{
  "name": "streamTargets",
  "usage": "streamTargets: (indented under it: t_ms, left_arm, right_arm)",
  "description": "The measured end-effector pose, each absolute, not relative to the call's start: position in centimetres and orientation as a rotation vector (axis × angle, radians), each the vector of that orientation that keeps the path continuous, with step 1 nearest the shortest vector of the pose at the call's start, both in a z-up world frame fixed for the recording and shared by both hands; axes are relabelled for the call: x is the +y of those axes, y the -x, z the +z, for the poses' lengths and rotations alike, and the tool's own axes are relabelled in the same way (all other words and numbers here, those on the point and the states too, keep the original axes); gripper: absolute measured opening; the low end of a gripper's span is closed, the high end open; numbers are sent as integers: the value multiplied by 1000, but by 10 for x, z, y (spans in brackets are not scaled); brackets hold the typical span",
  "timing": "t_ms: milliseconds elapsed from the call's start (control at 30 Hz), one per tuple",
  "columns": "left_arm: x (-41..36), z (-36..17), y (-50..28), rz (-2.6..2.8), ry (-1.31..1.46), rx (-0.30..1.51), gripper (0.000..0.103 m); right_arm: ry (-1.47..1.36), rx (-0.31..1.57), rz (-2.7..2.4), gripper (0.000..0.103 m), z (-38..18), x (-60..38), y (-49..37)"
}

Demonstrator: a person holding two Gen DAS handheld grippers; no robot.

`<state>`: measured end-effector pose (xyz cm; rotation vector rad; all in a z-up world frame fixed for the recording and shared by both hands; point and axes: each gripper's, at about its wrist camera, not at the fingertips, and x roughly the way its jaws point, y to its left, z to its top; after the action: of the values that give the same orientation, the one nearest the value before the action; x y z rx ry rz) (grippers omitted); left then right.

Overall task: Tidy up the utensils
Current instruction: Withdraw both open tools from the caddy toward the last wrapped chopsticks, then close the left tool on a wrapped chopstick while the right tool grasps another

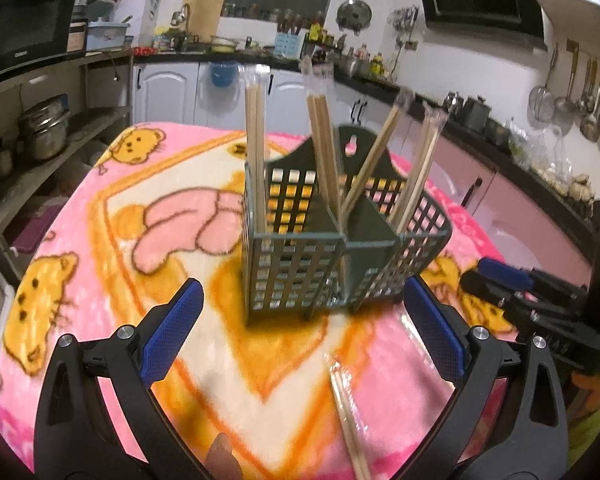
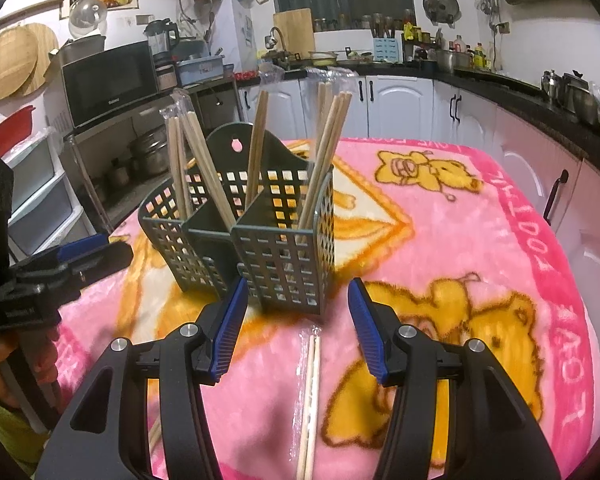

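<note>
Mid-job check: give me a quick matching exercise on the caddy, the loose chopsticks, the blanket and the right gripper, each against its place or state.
1. utensil caddy
2. wrapped chopsticks
3. blanket
4. right gripper

A. pink, covering the table
B. open, empty
C. standing upright, chopsticks in its compartments
D. lying flat on the blanket, in front of the caddy

Pairs: 1-C, 2-D, 3-A, 4-B

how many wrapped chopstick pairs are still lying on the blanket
1 for certain: the wrapped pair lying in front of the holder. A stick end at the right view's lower left may be another.
</note>
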<state>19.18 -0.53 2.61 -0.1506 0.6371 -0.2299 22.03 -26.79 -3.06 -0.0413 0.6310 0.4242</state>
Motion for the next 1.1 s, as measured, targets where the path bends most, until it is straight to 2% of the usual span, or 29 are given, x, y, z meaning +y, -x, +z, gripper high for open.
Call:
streamTargets:
  t_ms: [100,233,600,800,1100]
  left_arm:
    - [-6,18,-192,-236,147,661,91]
    - [-9,6,-193,-251,140,698,84]
    - [-20,-26,-200,-342,165,825,46]
    - [-27,-41,-204,-378,171,885,37]
    - [-43,-56,-211,-394,143,941,35]
  right_arm:
    - [44,644,423,50,-35,-268,-221]
    - [50,664,425,50,-40,-269,-222]
    - [63,731,439,50,-59,-268,-230]
    - [74,783,449,50,-74,-266,-238]
    - [108,846,456,43,-97,-254,-260]
